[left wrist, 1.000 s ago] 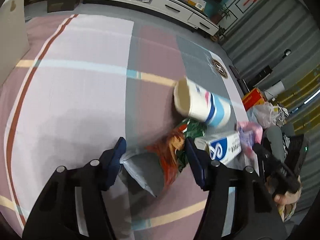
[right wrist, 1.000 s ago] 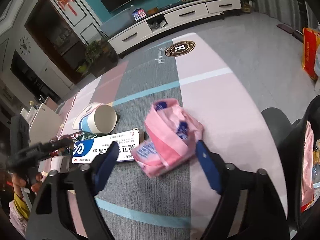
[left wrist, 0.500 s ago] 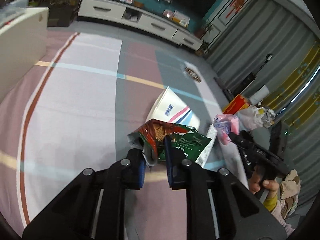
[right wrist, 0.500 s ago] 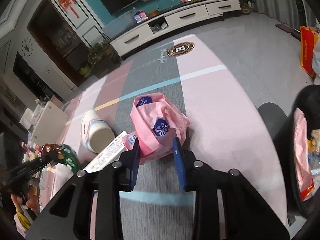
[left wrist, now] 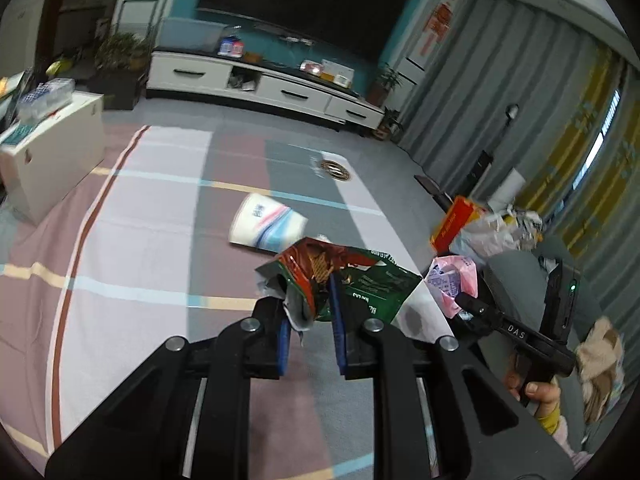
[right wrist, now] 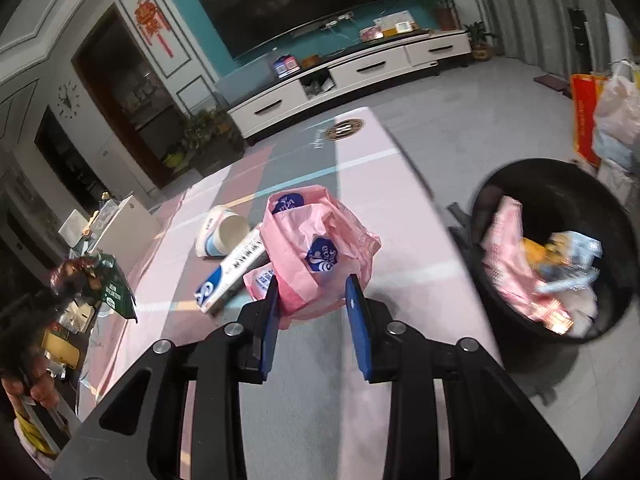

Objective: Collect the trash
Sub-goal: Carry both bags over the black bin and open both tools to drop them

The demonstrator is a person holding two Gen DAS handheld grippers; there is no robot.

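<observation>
My left gripper (left wrist: 310, 320) is clamped on snack wrappers (left wrist: 340, 276), lifted off the table (left wrist: 140, 240). My right gripper (right wrist: 312, 308) pinches a pink bag (right wrist: 316, 248), bin (right wrist: 560, 184) to the right. Both items light, soft, crinkly, prob. slippery; grip bunched folds, not edges.

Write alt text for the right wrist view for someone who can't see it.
The right tool grips a crumpled pink wrapper above a striped table. A black bin holding trash sits right; a paper cup and toothpaste box lie left.
</observation>
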